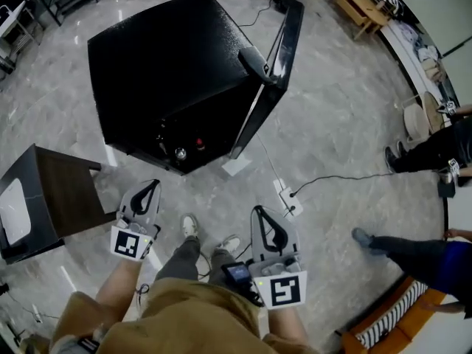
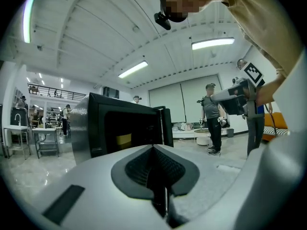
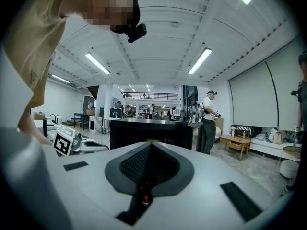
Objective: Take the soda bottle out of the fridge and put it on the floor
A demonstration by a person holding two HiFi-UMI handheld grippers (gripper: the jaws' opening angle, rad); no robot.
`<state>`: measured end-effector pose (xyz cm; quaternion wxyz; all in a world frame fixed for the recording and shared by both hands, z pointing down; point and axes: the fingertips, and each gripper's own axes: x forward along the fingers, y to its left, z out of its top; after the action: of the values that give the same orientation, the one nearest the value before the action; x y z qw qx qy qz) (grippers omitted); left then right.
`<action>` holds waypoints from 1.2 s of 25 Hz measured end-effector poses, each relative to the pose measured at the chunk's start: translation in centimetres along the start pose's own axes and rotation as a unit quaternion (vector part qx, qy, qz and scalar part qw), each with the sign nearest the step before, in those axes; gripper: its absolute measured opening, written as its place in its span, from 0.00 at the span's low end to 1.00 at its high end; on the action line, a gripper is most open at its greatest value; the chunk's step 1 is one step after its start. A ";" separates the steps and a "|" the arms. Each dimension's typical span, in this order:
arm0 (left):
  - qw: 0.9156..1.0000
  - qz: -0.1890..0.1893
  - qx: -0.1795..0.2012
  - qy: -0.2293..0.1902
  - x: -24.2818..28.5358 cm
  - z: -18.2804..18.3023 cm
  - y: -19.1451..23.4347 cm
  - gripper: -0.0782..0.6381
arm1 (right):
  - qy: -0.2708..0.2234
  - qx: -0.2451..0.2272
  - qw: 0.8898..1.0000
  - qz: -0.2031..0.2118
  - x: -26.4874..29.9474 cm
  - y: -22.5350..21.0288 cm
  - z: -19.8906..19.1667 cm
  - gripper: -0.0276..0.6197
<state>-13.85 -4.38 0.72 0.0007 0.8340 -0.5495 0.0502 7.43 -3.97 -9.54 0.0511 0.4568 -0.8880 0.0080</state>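
The person wears a tan shirt (image 1: 184,316), grey trousers (image 1: 184,258) and pale sneakers (image 1: 190,226), with a small black camera (image 2: 163,19) mounted at the head. The left gripper (image 1: 153,186) and right gripper (image 1: 259,213) each have a light grey shell, black ribbed pads and a white cube (image 1: 133,243) printed with black square markers.

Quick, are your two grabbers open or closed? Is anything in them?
Left gripper: closed, holding nothing.
Right gripper: closed, holding nothing.
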 end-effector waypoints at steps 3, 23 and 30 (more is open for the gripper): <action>1.000 0.005 0.003 -0.002 2.4 -2.2 -0.1 0.11 | 0.019 -0.001 1.000 0.005 1.2 -1.5 -3.0 0.05; 1.000 0.022 0.006 0.009 11.6 -21.0 -1.2 0.12 | 0.029 0.001 0.998 0.058 9.0 -5.4 -24.2 0.05; 0.999 0.033 -0.001 0.005 13.1 -27.3 -1.4 0.14 | 0.022 -0.006 0.997 0.071 9.7 -5.3 -30.2 0.05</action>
<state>-9.71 -14.28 29.11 0.0024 0.8151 -0.5768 0.0537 8.63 -13.07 21.29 0.0724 0.3920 -0.9170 0.0164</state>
